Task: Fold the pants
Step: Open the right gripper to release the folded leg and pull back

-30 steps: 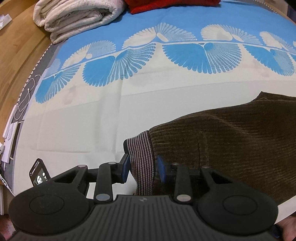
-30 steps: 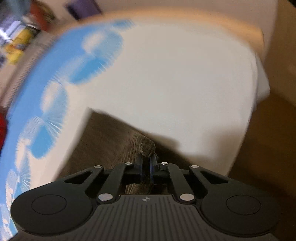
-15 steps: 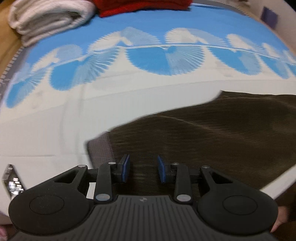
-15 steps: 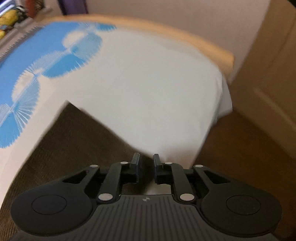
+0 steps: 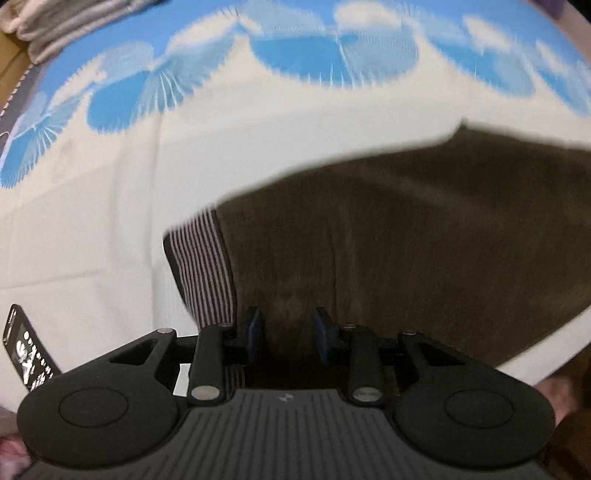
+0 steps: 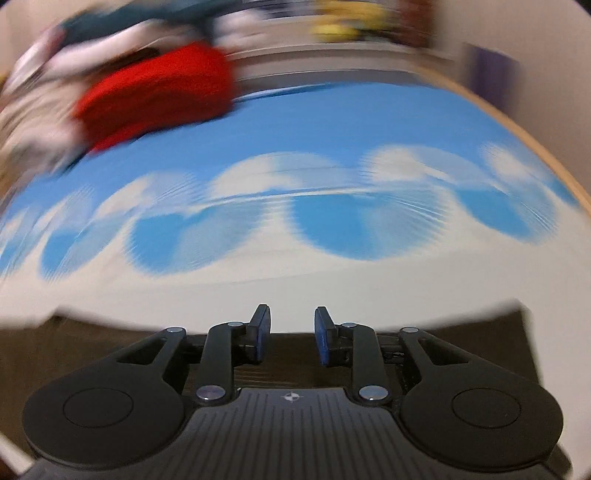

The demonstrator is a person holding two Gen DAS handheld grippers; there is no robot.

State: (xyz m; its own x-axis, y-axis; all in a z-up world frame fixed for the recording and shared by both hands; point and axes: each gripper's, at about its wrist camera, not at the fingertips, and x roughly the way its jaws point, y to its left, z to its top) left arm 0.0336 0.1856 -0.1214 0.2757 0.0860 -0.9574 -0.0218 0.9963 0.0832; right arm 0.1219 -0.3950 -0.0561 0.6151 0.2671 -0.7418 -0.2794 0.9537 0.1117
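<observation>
Left gripper (image 5: 283, 334) part open, empty, above pants (image 5: 424, 240), phone (image 5: 26, 349) at its left, right gripper (image 6: 291, 334) opening, empty, red cloth (image 6: 159, 92) far ahead-left

Both wrist views low over shared bedspread (image 5: 110, 229)

The white-and-blue bedsheet (image 5: 110, 229) lay bare left of and beyond the brown pants (image 5: 424, 240), offering free passage. A phone (image 5: 26, 350) sat near the sheet's near-left edge; folded towels (image 5: 55, 33) and a red bundle (image 6: 159, 92) (blurred) occupied the far side.
</observation>
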